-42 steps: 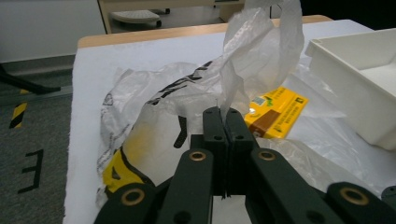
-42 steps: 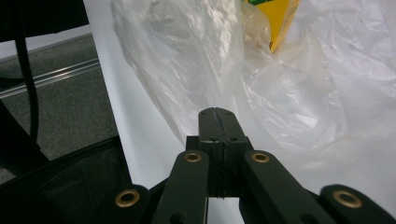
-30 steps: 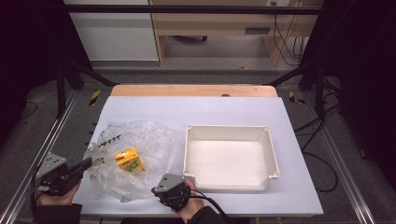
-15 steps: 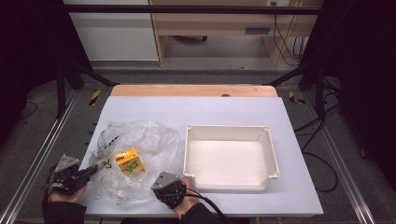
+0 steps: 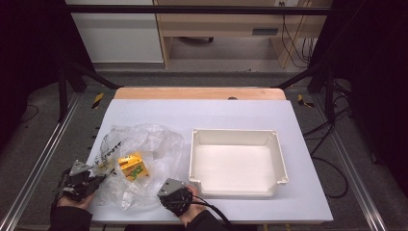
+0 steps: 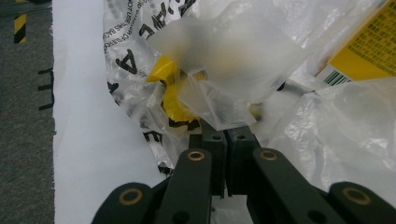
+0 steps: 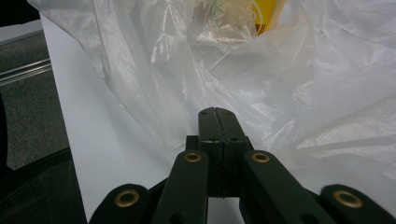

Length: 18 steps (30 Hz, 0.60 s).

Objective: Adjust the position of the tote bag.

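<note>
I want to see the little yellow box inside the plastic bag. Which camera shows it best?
The high view: the whole yellow box shows through the clear plastic bag. The left gripper view catches just one corner with small print and a barcode. The right gripper view gives a yellow sliver behind crumpled plastic.

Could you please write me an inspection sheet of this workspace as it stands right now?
Surface: white table top, wooden strip along its far edge.
Job's things: crumpled clear plastic bag at front left, yellow box inside it; empty white tray to its right.
Clutter: nothing seen.
Grippers: left claw shut on a fold of the bag's left edge; right claw shut, tips against the bag's near edge, a grip on it cannot be told.
Cables: black cable trails from the right claw; more cables on the floor at right.
Surroundings: grey floor, metal frame rails, wooden furniture behind.
</note>
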Tool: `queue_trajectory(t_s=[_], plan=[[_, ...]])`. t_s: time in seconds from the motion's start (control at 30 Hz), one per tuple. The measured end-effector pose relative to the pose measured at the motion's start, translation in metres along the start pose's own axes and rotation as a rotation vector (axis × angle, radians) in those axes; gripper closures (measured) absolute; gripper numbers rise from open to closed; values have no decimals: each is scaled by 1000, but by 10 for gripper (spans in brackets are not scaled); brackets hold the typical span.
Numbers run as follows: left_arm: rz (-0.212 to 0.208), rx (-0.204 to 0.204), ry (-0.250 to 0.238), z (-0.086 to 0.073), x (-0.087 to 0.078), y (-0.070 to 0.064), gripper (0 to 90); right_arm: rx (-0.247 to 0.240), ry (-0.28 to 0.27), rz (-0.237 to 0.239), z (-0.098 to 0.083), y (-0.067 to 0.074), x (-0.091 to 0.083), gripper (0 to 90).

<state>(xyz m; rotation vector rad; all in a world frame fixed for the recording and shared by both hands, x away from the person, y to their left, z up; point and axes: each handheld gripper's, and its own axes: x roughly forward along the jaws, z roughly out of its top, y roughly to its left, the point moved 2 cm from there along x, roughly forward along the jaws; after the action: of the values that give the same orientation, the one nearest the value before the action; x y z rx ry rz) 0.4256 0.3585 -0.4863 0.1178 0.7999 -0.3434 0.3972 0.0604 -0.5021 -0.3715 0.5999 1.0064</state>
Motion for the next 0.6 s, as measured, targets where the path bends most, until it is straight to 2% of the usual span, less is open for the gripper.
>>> queue_trajectory(t_s=[0.17,0.23,0.27,0.37,0.47,0.6], plan=[[-7,-5,-7,1,-2,0,739,5,2,-2,0,-1,0,866],[-5,-15,-17,3,-7,1,588,7,-1,0,0,0,0,856],[-7,-23,-26,4,-11,2,542,6,-4,2,0,0,0,855],[-15,-48,-93,8,-28,3,388,12,-11,6,1,1,-1,854],[-39,-60,-171,14,-45,0,324,12,-20,4,2,0,-3,853],[-69,-52,-229,23,-59,-8,283,11,-37,4,5,0,-6,850]])
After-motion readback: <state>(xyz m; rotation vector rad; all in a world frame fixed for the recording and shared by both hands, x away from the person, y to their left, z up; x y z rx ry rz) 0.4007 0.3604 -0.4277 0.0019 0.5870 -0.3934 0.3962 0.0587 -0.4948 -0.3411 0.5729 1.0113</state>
